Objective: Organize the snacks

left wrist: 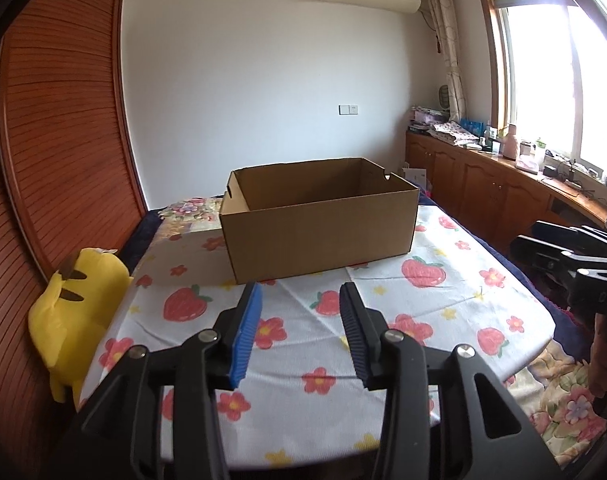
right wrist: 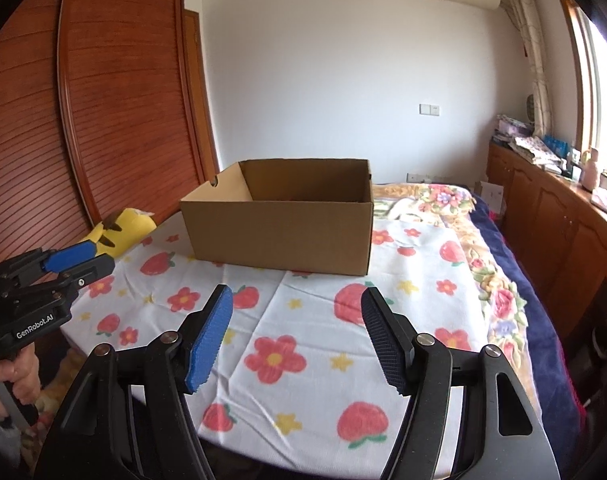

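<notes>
An open-topped cardboard box stands on a table covered with a strawberry and flower cloth. What lies on the box's floor is hidden by its near wall. No snack shows in either view. My left gripper hovers over the cloth just in front of the box, open, with nothing between its blue pads. My right gripper is also over the cloth short of the box, open wider and empty. Each gripper shows at the edge of the other's view: the left, the right.
A yellow plush toy leans at the table's left edge against a wooden slatted wardrobe. A floral blanket on a bed lies to the right, with a wooden cabinet under the window. A hand holds the left gripper.
</notes>
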`<state>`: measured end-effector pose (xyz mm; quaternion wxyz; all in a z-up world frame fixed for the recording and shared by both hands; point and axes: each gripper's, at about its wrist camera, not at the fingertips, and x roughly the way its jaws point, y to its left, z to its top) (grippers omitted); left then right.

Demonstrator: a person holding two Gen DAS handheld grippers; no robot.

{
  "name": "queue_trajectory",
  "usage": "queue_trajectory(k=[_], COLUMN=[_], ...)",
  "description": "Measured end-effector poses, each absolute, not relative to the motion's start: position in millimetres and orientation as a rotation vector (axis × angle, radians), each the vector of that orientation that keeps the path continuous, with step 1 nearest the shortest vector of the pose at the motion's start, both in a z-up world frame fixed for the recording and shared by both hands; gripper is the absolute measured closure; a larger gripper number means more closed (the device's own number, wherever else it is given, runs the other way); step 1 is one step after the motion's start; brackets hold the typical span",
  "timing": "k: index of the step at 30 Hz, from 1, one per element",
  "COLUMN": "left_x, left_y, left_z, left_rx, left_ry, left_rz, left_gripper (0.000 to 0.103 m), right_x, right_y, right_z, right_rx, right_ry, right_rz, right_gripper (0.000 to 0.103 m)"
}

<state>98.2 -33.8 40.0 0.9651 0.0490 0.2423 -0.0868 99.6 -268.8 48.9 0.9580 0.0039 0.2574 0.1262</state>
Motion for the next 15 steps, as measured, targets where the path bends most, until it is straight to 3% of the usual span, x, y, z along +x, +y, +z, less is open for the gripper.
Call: queue_trajectory(k=[6,13,15], left_x=[79,64,60], left_y=[-32,-30,-27], left_z=[41,40,39], left_rx=[0.106,0.085,0.072], left_ry=[0.48,0.474,0.46], left_rz=[-0.142,-0.124,-0.111], left_gripper=[0.06,0.044,0.033], right_x=[73,55,52], right_y=[-270,-265,-265], right_z=[52,47,46], right_rx=[0.023,0.012,0.008], right_ry=[0.483,0.479,0.478], right_rz=[0.24,0.212,0.206], right_gripper=[0.018,0.013,0.012])
